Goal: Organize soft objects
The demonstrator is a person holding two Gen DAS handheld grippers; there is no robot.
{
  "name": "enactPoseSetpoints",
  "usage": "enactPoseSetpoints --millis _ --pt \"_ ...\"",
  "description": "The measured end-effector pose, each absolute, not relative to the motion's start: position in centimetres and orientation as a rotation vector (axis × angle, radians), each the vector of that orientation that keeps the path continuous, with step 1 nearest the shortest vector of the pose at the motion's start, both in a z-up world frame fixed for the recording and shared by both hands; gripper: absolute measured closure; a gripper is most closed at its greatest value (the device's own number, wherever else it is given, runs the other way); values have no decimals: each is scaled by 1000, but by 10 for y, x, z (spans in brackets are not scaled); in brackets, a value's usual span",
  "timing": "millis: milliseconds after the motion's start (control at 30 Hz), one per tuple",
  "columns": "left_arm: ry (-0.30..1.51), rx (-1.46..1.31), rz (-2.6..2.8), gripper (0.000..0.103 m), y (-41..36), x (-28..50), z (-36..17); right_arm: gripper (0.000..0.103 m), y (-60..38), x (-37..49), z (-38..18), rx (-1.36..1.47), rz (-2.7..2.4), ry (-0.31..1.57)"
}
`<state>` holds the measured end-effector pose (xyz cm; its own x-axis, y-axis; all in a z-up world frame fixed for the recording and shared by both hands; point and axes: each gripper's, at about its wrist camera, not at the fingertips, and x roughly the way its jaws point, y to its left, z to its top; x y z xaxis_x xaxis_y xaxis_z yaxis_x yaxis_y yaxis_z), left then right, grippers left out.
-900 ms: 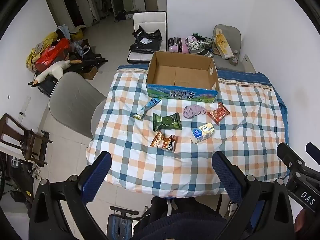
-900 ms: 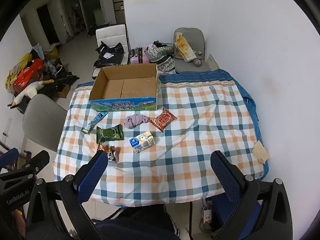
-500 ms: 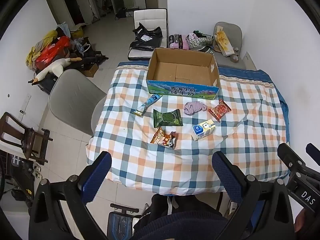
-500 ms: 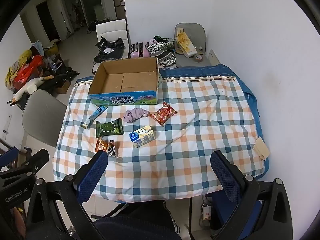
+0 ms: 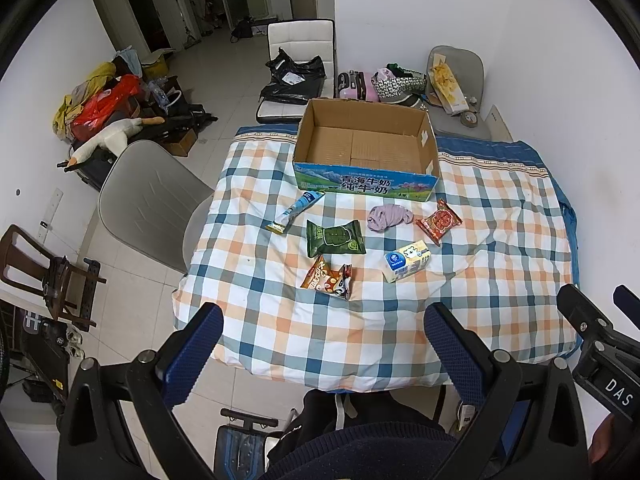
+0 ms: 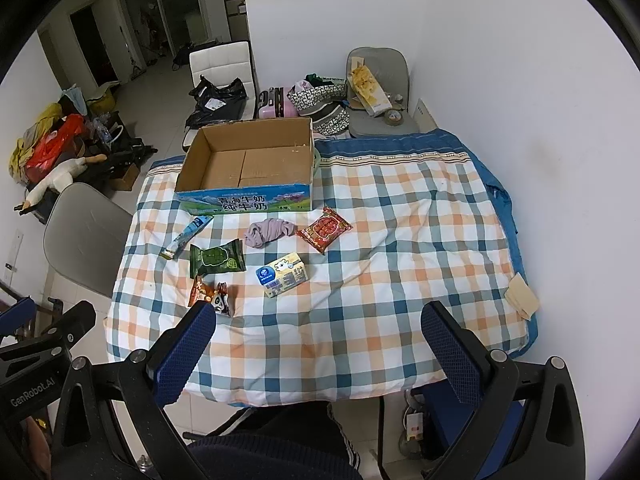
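Lying beyond both open claws (image 5: 320, 344) (image 6: 316, 344): purple cloth (image 5: 389, 217).

We hold the left gripper (image 5: 322, 340) low in the frame, jaws spread wide, blue pads (image 5: 192, 354) angled outward, nothing between them. Our right gripper (image 6: 318, 342) sits likewise at the bottom of its view, fingers (image 6: 450, 354) wide apart and empty. Each gripper shows at the other view's lower edge, side by side.

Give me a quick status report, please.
Left hand-held gripper and right hand-held gripper open, empty. Purple cloth on table, cardboard box empty. Path clear.
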<state>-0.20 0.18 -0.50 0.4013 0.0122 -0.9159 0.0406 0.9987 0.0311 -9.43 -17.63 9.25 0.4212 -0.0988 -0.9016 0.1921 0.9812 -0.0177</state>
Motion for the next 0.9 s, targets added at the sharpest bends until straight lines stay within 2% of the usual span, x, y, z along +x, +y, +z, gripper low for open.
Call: enactPoseSetpoints --millis 900 --pt "1102 69 -3 0 1 9 11 0 -177 -95 93 95 -192 1111"
